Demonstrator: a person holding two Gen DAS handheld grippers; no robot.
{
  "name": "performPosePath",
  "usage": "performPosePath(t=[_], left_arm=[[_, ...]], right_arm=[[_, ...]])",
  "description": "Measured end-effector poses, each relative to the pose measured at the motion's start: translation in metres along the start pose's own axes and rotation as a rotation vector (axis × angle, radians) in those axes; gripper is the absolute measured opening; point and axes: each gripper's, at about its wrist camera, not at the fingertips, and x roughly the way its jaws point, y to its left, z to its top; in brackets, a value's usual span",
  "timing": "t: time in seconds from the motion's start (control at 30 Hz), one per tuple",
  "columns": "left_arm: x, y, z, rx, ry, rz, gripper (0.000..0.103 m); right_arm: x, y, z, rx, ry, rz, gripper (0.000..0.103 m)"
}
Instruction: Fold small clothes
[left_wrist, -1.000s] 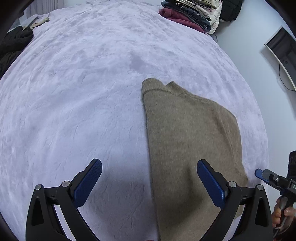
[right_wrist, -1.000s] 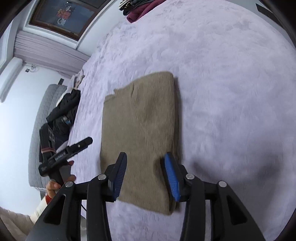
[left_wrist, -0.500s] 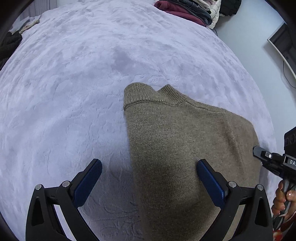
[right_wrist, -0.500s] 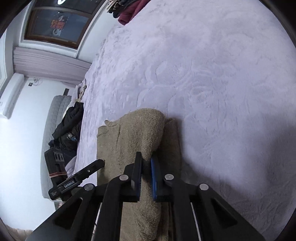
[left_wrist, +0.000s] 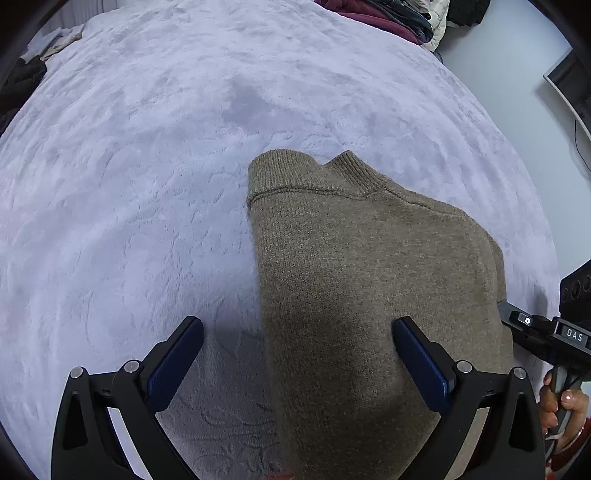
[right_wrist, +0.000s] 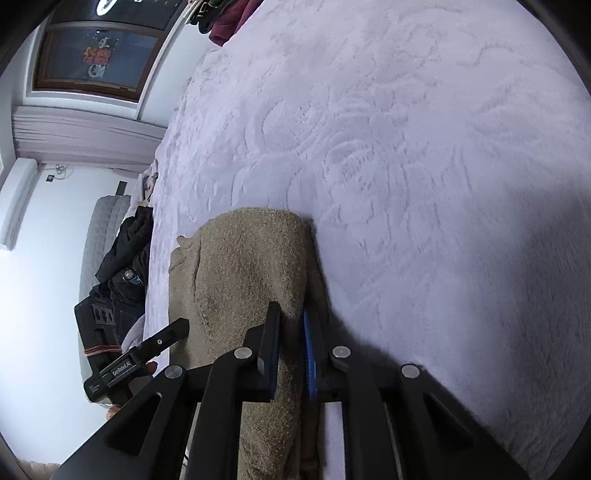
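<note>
A folded olive-brown knit sweater (left_wrist: 354, 280) lies on a pale lavender plush bedspread (left_wrist: 147, 155), collar pointing away. My left gripper (left_wrist: 295, 362) is open, hovering over the sweater's near left edge, one blue pad over the bedspread, the other over the knit. My right gripper (right_wrist: 290, 350) is shut on the sweater's (right_wrist: 243, 269) right edge, pinching a raised fold of it. The right gripper's body shows at the right edge of the left wrist view (left_wrist: 543, 332). The left gripper's tip shows in the right wrist view (right_wrist: 147, 347).
A pile of dark and maroon clothes (left_wrist: 388, 18) sits at the bed's far end. Dark clothing and a bag (right_wrist: 122, 266) lie off the bed's left side by a grey chair. A monitor (left_wrist: 569, 85) stands against the white wall on the right.
My right gripper closed on the sweater's edge and came down close to the bed. My left gripper moved forward over the sweater and stays open.
</note>
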Motion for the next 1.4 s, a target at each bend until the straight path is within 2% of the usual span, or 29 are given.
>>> performPosePath(t=[0.07,0.13,0.37,0.43,0.63,1.0,1.4], left_arm=[[-0.003,-0.006,-0.001,0.02,-0.016,0.027,0.103],[-0.006,-0.011,-0.003,0.039,-0.022,0.049,0.103],[-0.014,-0.014,-0.012,0.062,-0.011,0.058,0.103],[-0.017,-0.014,-0.014,0.059,-0.005,0.054,0.103],[-0.02,-0.016,-0.02,0.051,0.013,0.046,0.103],[-0.027,-0.021,-0.04,0.063,0.039,0.049,0.103],[-0.031,-0.013,-0.061,0.013,0.083,-0.009,0.103]], right_arm=[[-0.005,0.002,-0.005,0.005,-0.002,-0.017,0.019],[-0.009,0.003,-0.012,0.008,0.002,-0.041,0.033],[-0.03,0.006,-0.032,-0.009,0.012,-0.064,0.048],[-0.033,0.007,-0.035,0.002,0.012,-0.062,0.055],[-0.042,0.003,-0.043,0.016,0.01,-0.052,0.06],[-0.051,-0.008,-0.063,0.043,0.029,-0.036,0.06],[-0.055,-0.014,-0.072,0.067,0.034,-0.011,0.066]])
